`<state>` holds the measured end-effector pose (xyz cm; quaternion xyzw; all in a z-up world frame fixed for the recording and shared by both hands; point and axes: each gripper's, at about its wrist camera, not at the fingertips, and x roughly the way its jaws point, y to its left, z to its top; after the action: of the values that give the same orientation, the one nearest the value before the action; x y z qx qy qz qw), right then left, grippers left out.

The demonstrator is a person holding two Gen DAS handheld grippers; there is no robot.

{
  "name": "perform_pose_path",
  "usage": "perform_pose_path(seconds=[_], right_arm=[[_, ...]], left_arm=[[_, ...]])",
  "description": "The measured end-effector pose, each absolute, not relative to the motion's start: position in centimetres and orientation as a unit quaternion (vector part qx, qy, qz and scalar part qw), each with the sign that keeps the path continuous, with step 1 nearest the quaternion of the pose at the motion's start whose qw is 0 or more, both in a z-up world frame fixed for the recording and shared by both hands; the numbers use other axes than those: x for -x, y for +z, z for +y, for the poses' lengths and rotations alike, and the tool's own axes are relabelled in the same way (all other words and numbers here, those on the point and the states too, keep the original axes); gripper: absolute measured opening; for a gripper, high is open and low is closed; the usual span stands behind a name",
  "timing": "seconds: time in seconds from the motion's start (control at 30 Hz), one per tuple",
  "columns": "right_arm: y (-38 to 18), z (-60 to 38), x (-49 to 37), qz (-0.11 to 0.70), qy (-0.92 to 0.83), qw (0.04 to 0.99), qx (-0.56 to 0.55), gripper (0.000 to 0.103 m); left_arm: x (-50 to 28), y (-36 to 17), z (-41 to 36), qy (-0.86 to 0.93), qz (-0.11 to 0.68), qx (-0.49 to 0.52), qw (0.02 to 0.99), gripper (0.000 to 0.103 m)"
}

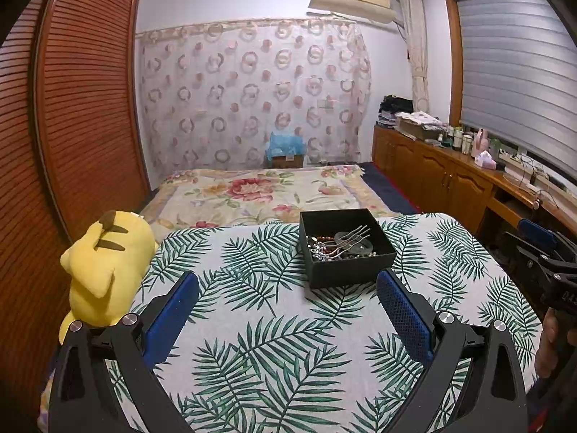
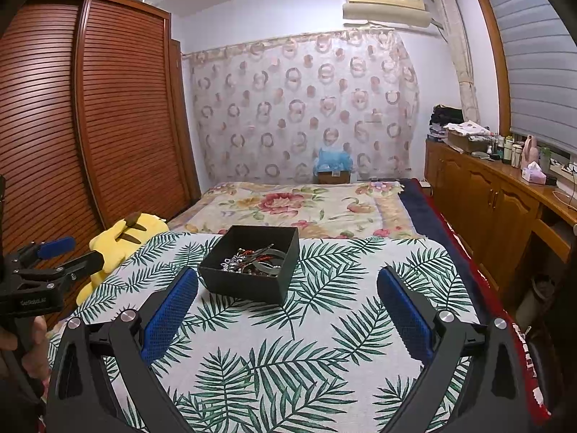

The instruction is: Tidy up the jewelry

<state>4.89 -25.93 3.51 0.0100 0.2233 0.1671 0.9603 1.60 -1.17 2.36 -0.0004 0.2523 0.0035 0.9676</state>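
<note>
Holding tangled jewelry [image 1: 339, 243]: open black box [image 1: 351, 270] on leaf-print cloth [image 1: 252, 324].

Matt black box [image 1: 346, 249] of shiny metal jewelry [image 1: 339, 243] on leaf-print cloth [image 1: 252, 324].

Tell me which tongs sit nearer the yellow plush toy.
The left tongs: the yellow plush toy lies right beside their left finger; the right tongs hover farther right.

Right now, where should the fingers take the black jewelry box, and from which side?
Grip the black jewelry box across two opposite upright walls near the rim, coming from above. It stands open-topped and flat on the leaf-print cloth, with tangled jewelry filling the middle. Both the left gripper and right gripper are open; the walls look straight and likely easy to pinch.
</note>
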Motion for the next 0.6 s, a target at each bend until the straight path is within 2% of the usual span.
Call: perform_pose_path(seconds=[0.6], right_arm=[[3.53,-25.88,-4.88,0.223,0.167,0.960,-0.009,0.100]], left_arm=[[-1.54,2.45,-1.20,0.004,0.251,0.000,0.968,0.095]])
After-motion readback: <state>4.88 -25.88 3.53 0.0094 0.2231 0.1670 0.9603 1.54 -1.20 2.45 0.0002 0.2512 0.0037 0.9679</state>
